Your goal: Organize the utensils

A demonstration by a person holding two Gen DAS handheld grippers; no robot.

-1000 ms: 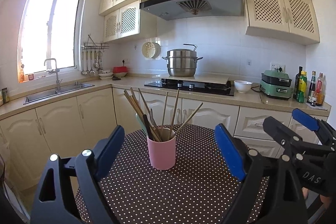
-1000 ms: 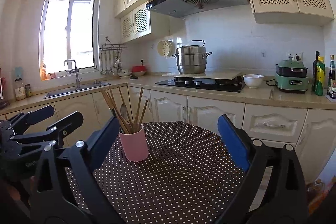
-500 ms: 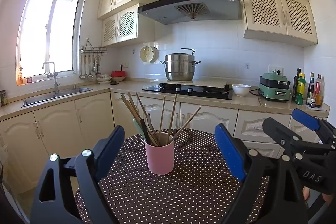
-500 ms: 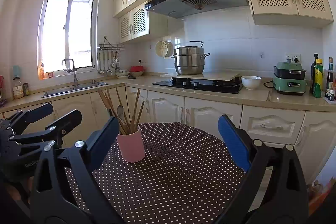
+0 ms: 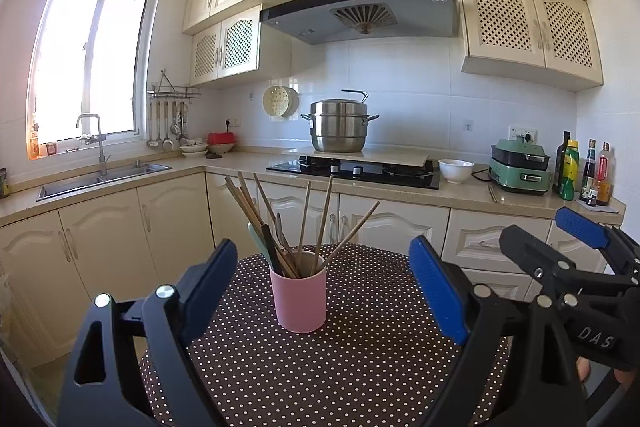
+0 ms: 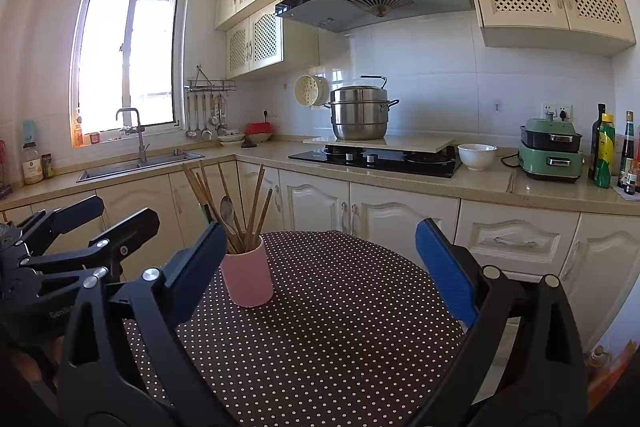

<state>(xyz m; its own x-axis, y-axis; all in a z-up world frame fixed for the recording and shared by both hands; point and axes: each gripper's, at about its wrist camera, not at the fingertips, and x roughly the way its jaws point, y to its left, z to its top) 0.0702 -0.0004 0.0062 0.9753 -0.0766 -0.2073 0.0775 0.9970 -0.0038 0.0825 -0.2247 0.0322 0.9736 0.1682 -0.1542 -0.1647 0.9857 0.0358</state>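
Two grippers, left and right, hover with fingers spread and empty before the pink cup of chopsticks standing on the dotted tabletop, seemingly poised to reach.

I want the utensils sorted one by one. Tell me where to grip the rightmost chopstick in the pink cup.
Grip the rightmost chopstick on its bare upper shaft, coming from the right: it leans away from the bundle, clear of the pink cup.
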